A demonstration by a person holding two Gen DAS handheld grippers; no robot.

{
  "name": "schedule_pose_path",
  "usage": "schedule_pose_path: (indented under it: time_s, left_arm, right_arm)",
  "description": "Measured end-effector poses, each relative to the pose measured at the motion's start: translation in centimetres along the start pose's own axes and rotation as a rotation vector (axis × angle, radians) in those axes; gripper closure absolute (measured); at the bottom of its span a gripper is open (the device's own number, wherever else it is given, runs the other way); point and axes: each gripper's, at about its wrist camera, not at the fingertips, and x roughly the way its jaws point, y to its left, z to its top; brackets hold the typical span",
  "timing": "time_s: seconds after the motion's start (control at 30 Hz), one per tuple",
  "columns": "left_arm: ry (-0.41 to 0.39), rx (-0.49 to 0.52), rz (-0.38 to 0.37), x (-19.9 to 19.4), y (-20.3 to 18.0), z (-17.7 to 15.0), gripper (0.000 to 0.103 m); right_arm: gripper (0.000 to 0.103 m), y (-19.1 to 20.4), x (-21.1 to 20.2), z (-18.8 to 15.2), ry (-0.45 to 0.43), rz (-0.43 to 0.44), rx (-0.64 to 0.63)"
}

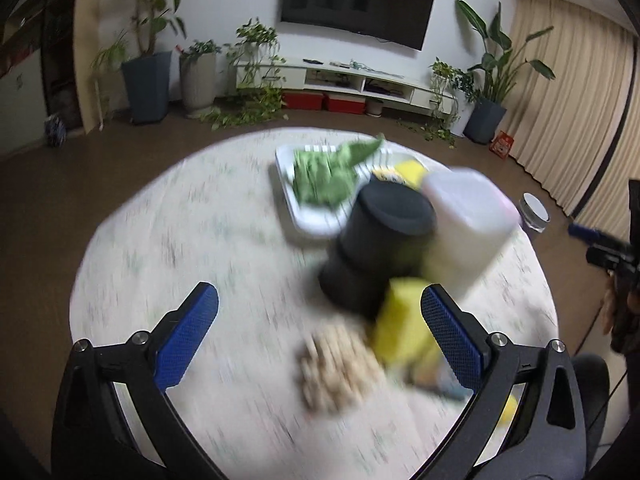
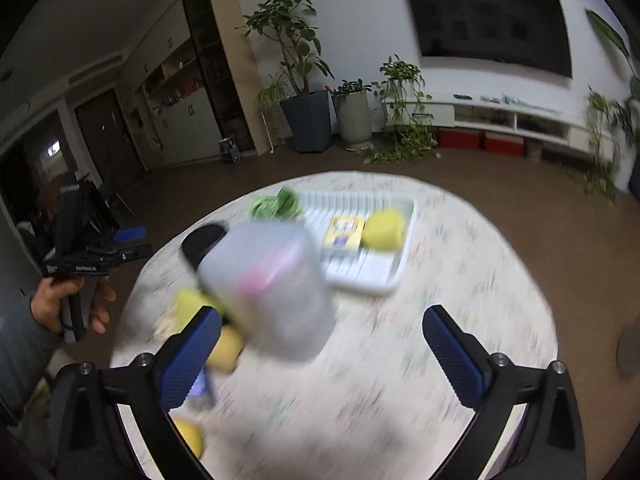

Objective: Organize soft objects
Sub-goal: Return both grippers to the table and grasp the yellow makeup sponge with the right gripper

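The soft things sit in 2 spots on the round table [image 2: 460, 320]: some in a white tray [image 2: 394, 276] at the far side, and some loose near the front edge. In the tray, the right wrist view shows a yellow soft lump [image 2: 385, 229] at one end, with a yellow box with a picture on it [image 2: 343, 233] just beside it. A green cloth [image 1: 326, 172] fills the other end of the tray and a corner of it hangs over the far rim. In front of the tray stand 2 tubs, touching each other or very near. 1 is a black tub [image 1: 378, 240] with its lid on, and what is inside cannot be seen. The other is a cloudy white plastic tub [image 2: 272, 288]; something pink shows through its wall, but it is too blurry to tell what. Closer to the front lie a yellow soft piece [image 1: 402, 326] and a tan knobbly thing [image 1: 338, 368], both on the bare table top and both blurry. The left gripper [image 1: 320, 332] is spread wide with nothing between its 2 blue pads; the yellow piece only shows past its right finger. The right gripper [image 2: 322, 354] is also spread wide and holds nothing; the cloudy tub stands behind its left finger. In the right wrist view a hand [image 2: 70, 306] holds the handle of the left gripper off the side of the table. Far behind are a dark TV [image 1: 358, 0] on the wall and plants in pots [image 2: 308, 120] on the floor.
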Motion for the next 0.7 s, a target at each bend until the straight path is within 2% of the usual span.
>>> schedule_pose_path:
  time_s: [0.17,0.37,0.57,0.7]
  left_arm:
    - [0.025,-0.031,0.004,-1.6,-2.1,-5.3,0.0]
    - [0.045,-0.028,-0.013,-2.9,-4.8,-9.4,0.0]
    - [0.033,-0.037,0.012,-3.1,-6.1,-10.9,0.0]
    - [0.025,-0.031,0.026,-3.2,-6.0,-11.0,0.0]
  right_arm:
    - [0.0,4.1,-1.5,-5.2,0.013,-0.018,0.016]
    - [0.0,9.7,-1.5,-9.9,0.023,-0.042,-0.038]
    - [0.0,14.0,1.0,-13.1,0.086,-0.078,-0.119]
    - [0.008,14.2,1.8,-13.6,0.087,-0.115,-0.12]
